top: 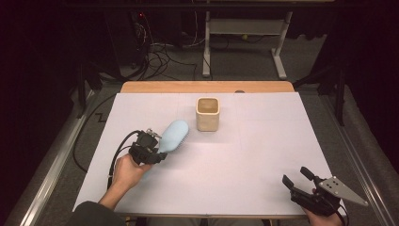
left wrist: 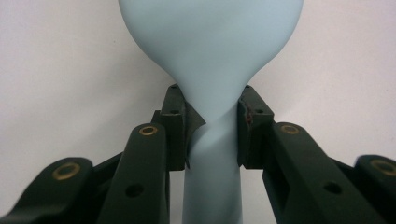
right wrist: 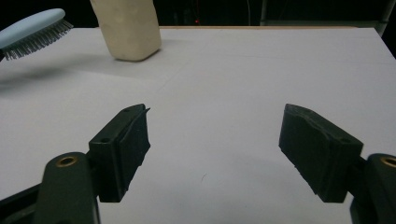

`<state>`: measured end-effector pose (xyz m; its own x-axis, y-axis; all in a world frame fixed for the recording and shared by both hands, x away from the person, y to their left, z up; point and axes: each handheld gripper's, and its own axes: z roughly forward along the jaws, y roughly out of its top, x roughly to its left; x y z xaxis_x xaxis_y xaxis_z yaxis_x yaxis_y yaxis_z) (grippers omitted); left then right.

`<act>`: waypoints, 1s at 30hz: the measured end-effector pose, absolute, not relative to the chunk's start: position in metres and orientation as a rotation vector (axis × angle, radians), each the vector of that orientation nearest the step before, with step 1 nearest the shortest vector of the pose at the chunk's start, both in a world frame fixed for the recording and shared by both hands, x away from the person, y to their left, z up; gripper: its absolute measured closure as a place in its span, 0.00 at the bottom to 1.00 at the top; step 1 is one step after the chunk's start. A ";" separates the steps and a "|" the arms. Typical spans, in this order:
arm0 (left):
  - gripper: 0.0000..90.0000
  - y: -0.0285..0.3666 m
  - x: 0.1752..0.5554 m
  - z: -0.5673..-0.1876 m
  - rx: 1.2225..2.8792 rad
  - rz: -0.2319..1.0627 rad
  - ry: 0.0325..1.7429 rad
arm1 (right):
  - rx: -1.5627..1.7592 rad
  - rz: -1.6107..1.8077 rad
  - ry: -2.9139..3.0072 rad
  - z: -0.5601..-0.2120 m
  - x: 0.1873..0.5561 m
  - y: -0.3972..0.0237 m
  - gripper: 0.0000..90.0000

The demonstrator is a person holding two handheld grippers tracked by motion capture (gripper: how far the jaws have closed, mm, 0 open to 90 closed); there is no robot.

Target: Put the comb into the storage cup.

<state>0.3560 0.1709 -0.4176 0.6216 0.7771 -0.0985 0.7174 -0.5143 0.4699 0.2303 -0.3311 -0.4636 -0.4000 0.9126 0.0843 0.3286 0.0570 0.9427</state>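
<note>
Pale blue hairbrush [top: 173,135], bristles down, clamped at its neck by left gripper [top: 159,156]; right gripper [top: 295,178] gapes.

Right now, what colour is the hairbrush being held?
Pale blue hairbrush, clearest in the left gripper view.

Right gripper [right wrist: 215,149] jaws wide apart over white table [right wrist: 243,84]; blue hairbrush [right wrist: 32,30] far left, beige cup [right wrist: 128,30] beside.
</note>
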 end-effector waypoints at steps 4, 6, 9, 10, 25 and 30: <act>0.77 0.172 0.352 -0.417 2.369 0.164 1.167 | 1.243 1.349 1.780 -0.464 0.231 -0.331 0.27; 0.77 0.172 0.350 -0.417 2.368 0.167 1.161 | 1.245 1.351 1.778 -0.463 0.230 -0.331 0.27; 0.77 0.171 0.347 -0.416 2.358 0.169 1.150 | 1.247 1.355 1.777 -0.463 0.230 -0.331 0.27; 0.77 0.171 0.346 -0.416 2.358 0.168 1.145 | 1.246 1.357 1.775 -0.463 0.230 -0.331 0.27; 0.77 0.160 0.331 -0.412 2.334 0.169 1.062 | 1.223 1.377 1.799 -0.462 0.233 -0.323 0.25; 0.77 0.156 0.329 -0.413 2.331 0.166 1.047 | 1.210 1.395 1.804 -0.461 0.234 -0.318 0.25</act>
<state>0.3288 0.1557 -0.4131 0.6853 0.7190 -0.1160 0.6479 -0.5291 0.5479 0.2336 -0.3178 -0.4605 -0.4416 0.8920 0.0966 0.3180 0.0549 0.9465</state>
